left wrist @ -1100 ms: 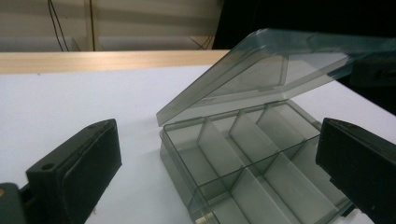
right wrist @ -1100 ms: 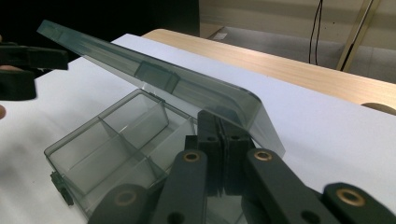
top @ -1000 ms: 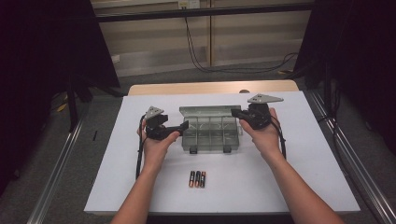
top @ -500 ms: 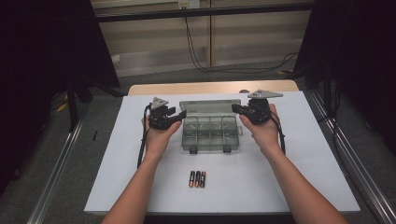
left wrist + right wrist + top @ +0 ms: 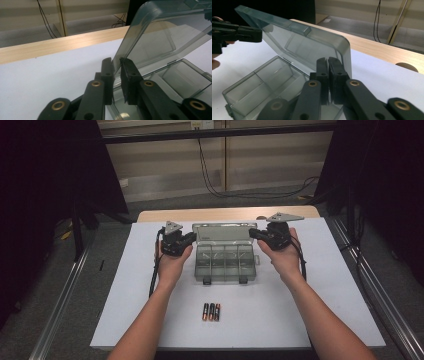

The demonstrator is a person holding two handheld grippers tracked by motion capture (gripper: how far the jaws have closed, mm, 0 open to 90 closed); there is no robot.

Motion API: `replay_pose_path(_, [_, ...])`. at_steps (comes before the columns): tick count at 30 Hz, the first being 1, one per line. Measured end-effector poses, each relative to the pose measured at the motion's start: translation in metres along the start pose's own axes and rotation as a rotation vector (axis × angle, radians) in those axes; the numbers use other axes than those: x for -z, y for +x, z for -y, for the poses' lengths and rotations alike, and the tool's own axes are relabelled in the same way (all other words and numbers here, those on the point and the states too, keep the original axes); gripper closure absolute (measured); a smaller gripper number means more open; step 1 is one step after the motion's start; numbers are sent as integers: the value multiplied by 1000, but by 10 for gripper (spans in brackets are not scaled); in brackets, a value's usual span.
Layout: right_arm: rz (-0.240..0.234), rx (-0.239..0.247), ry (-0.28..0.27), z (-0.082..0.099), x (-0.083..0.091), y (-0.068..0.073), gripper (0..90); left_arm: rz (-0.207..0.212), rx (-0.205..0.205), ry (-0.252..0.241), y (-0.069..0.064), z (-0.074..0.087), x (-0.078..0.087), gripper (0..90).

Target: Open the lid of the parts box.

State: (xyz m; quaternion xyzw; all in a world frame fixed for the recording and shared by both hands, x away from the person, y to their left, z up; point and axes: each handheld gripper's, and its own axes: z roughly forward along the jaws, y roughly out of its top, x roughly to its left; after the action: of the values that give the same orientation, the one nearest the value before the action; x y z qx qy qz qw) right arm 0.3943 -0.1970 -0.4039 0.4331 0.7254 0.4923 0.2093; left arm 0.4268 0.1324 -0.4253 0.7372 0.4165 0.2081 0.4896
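Lid-opening step is underway: both tongs are gripping the raised lid (image 5: 224, 232) of a clear plastic organizer box (image 5: 225, 265), one at each end. The left tongs (image 5: 117, 75) have just been closing and are now pinching the lid's edge near its corner, with the thin plastic between the pads. The right tongs (image 5: 328, 75) are standing almost closed at the opposite edge, seemingly clamping it too. The box is sitting mid-counter on the white sheet (image 5: 330, 290), its lid tilting back toward the far side, its base divided into several compartments that are looking empty. Three batteries (image 5: 211, 311) are lying side by side nearer the person, well apart from the box. Judging from this, the next move is calling for swinging the lid fully back evenly with both hands, then releasing and reaching for the batteries.
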Motion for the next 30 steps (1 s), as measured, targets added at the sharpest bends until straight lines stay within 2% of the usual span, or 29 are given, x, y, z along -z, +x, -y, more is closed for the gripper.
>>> replay_pose_path(6, [-60,21,-66,7,15,-6,689,1,15,-7,1,0,-1,838])
replay_pose_path(7, [-58,20,-77,8,17,-7,636,3,15,-7,1,0,-2,839])
replay_pose_path(8, [-52,21,-87,9,19,-8,539,0,18,-6,1,0,-2,839])
replay_pose_path(9, [-23,22,-95,9,20,-9,355,-2,20,-3,1,-1,-2,839])
replay_pose_path(10, [61,11,-84,9,19,-10,142,-3,23,-6,1,-1,-2,839])
replay_pose_path(11, [101,3,-77,9,17,-10,46,1,27,-9,1,-1,-3,839])
replay_pose_path(13, [116,-28,-72,11,13,-13,39,1,33,-10,2,-1,-3,840])
replay_pose_path(15, [102,-34,-65,14,8,-14,54,3,43,-14,1,-1,-3,840])
replay_pose_path(17, [102,-28,-48,17,1,-12,118,-2,40,-11,1,-1,-3,841])
replay_pose_path(19, [100,-21,-35,19,-5,-11,237,-4,38,-11,2,-1,-3,841])
replay_pose_path(21, [143,-9,-31,20,-9,-8,370,-4,44,-10,2,-2,-4,841])
replay_pose_path(22, [153,-21,-28,20,-11,-9,452,-7,45,-7,2,-2,-4,841])
replay_pose_path(24, [148,-45,-44,20,-14,-10,558,-2,44,-8,3,-2,-5,842])
replay_pose_path(28, [166,-67,-38,20,-19,-11,732,1,52,-11,3,-3,-6,842])
replay_pose_path(30, [164,-75,-39,20,-20,-11,783,-3,45,-12,4,-3,-7,843])
